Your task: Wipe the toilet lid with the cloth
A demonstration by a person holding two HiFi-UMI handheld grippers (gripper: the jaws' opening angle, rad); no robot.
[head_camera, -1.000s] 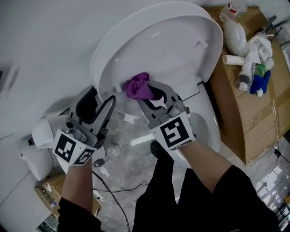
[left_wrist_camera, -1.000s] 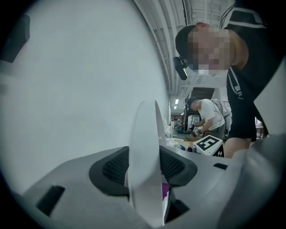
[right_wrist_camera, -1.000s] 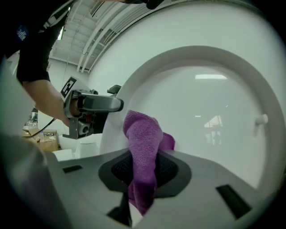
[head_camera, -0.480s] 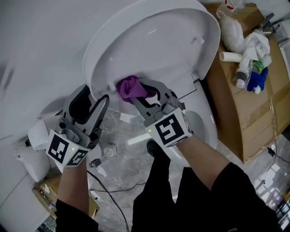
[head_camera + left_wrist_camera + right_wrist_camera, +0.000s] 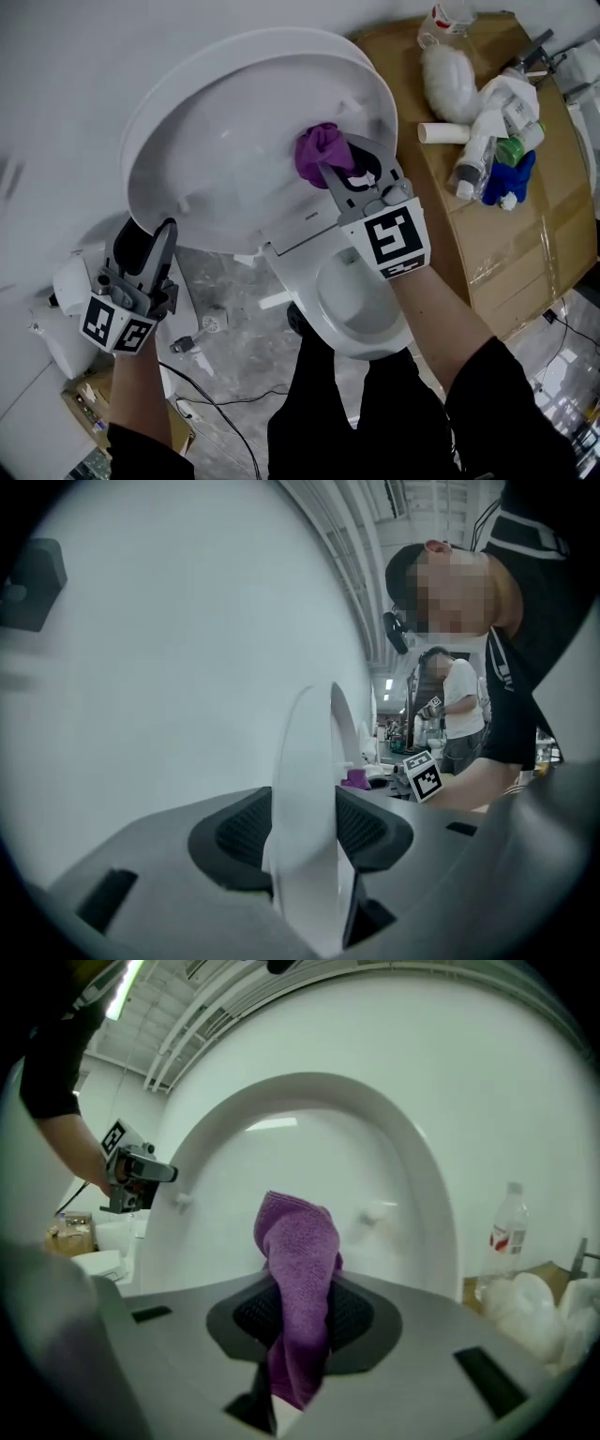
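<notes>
We record one toilet lid (image 5: pixel 225 159), white and raised, its left rim clamped between the jaws of the left gripper (image 5: pixel 155 230). We record one cloth (image 5: pixel 317 150), purple and bunched, pinched tight in the jaws of the right gripper (image 5: pixel 339 159) and touching the lid's inner face near its right rim, above the open bowl (image 5: pixel 356 309). To the right we note a cardboard box (image 5: pixel 525 234) bearing bottles and white bags.

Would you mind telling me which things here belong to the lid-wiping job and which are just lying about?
Job: toilet lid, rim clamped in the left gripper; purple cloth, pinched in the right gripper.
Lying about: cardboard box; plastic bottle; white tube.
</notes>
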